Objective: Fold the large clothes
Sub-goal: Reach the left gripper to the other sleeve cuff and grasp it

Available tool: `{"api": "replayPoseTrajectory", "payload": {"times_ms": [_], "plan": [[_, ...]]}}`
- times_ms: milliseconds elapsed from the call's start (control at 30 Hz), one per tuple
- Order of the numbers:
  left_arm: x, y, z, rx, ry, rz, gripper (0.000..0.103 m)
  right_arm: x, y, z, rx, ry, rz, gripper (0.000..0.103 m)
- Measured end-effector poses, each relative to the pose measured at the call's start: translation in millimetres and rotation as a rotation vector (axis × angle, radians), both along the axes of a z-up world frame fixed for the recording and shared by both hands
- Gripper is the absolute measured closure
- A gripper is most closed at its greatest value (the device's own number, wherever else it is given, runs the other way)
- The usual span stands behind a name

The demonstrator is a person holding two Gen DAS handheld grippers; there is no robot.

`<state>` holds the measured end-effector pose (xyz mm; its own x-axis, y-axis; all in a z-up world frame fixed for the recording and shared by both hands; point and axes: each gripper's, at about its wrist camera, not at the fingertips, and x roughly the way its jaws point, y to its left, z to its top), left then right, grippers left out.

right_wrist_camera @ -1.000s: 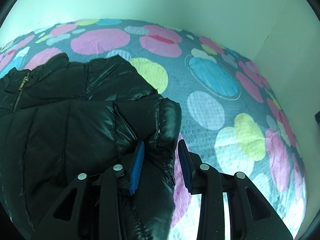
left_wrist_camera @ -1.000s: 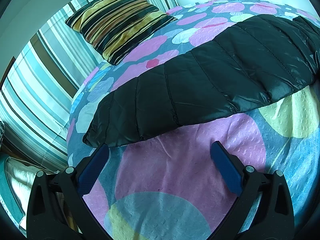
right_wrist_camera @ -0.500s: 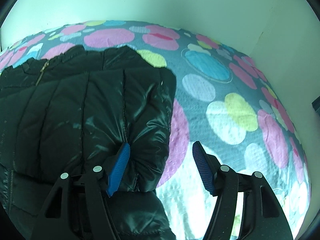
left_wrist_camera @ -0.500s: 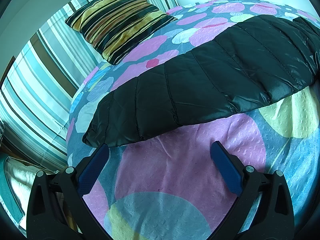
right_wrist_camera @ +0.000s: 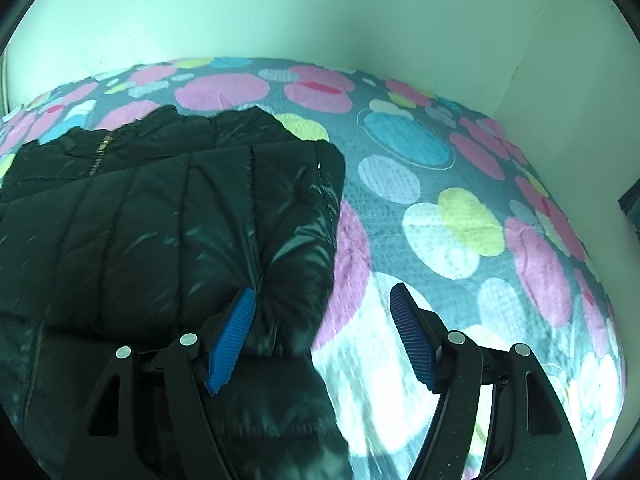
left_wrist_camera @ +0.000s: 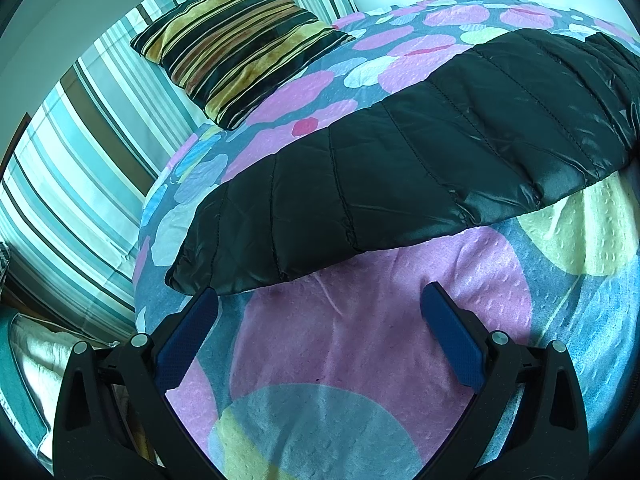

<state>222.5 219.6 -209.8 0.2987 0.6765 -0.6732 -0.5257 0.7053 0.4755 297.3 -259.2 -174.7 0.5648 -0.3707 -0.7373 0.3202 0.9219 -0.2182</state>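
A black quilted puffer jacket (left_wrist_camera: pixel 400 168) lies flat across a bed with a dotted cover (left_wrist_camera: pixel 360 340). My left gripper (left_wrist_camera: pixel 320 304) stands open just in front of the jacket's near edge, nothing between its blue pads. In the right wrist view the jacket (right_wrist_camera: pixel 160 232) fills the left half, its zipper and collar at the far end. My right gripper (right_wrist_camera: pixel 324 304) hovers at the jacket's right edge with its jaws opening. The folded edge lies between the fingers beside the left pad (right_wrist_camera: pixel 234 336); the right pad is over bare cover.
A striped cushion (left_wrist_camera: pixel 236 60) leans on a striped headboard cloth (left_wrist_camera: pixel 80 160) at the far left. The bed's left edge drops off near my left gripper. A pale wall (right_wrist_camera: pixel 320 12) bounds the bed at the back and right, with bare cover (right_wrist_camera: pixel 460 220) to the jacket's right.
My right gripper has let go of the jacket's edge and widened its jaws, drawing back to the right. The jacket edge has settled flatter. The left gripper has stayed still.
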Motion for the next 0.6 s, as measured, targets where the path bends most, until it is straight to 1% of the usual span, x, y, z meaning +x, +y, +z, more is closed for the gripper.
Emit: {"api": "replayPoseTrajectory", "payload": {"times_ms": [133, 300, 433, 500, 600], "plan": [[-1, 2, 0, -0.006, -0.002, 0.0, 0.002, -38, 5, 9, 0.014, -0.022, 0.015, 0.03], [-1, 2, 0, 0.0, 0.001, -0.001, 0.002, -76, 11, 2, 0.018, -0.012, 0.025, 0.03], [-1, 3, 0, 0.003, 0.002, -0.001, 0.002, -75, 10, 1, 0.037, -0.013, 0.02, 0.03], [-1, 3, 0, 0.002, 0.002, -0.001, 0.002, -70, 11, 6, 0.039, -0.026, 0.02, 0.03], [-1, 3, 0, 0.006, 0.004, -0.002, 0.002, -52, 15, 17, 0.013, -0.054, 0.028, 0.03]]}}
